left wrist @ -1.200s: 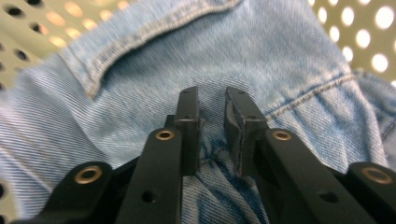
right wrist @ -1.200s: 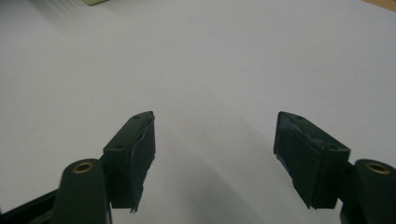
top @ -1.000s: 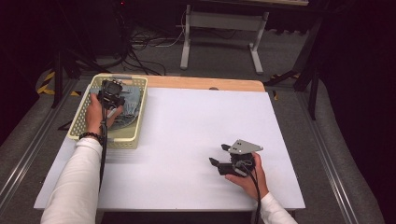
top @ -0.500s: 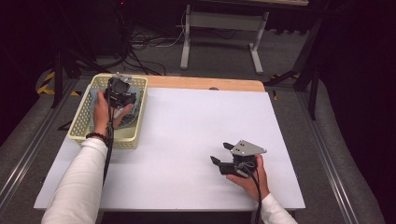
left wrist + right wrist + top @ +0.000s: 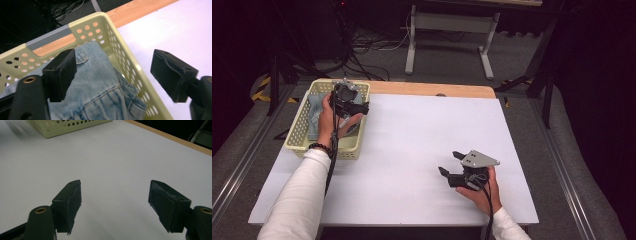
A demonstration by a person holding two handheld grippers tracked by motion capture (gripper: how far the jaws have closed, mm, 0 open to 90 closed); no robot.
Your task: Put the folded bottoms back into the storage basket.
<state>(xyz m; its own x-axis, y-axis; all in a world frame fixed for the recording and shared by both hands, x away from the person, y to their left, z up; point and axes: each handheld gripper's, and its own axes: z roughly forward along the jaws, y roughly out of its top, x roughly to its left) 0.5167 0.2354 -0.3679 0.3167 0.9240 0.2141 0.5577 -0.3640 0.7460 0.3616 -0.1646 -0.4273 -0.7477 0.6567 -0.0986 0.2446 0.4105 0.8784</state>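
Denim, pale blue and folded, lies inside the basket (image 5: 130,65) as a pair of jeans (image 5: 100,87), heaped toward the wall that faces the open tabletop (image 5: 422,150). The left tongs (image 5: 360,107) hang just above that basket, and their jaws have just been opening; they now stand wide apart with nothing pressed between the pads, though the cloth lies right beneath them.

The step in hand looks like a release of the jeans into the basket. To do it well, I would keep the jaws spread until the pads are clear of every fold, lift straight up rather than sideways so no seam catches a pad, and check that no leg hangs over the basket's rim.

The right tongs (image 5: 451,164) rest well away from the basket, on the near side of the white tabletop, with jaws apart and nothing between them.

From the high view come the layout and both arms, with the basket at the far left corner, but the left hand covers much of the cloth there. From the left gripper view come the stitched hem, a pocket corner and the basket's perforated wall. From the right gripper view comes bare white surface running toward the basket's corner (image 5: 67,126).
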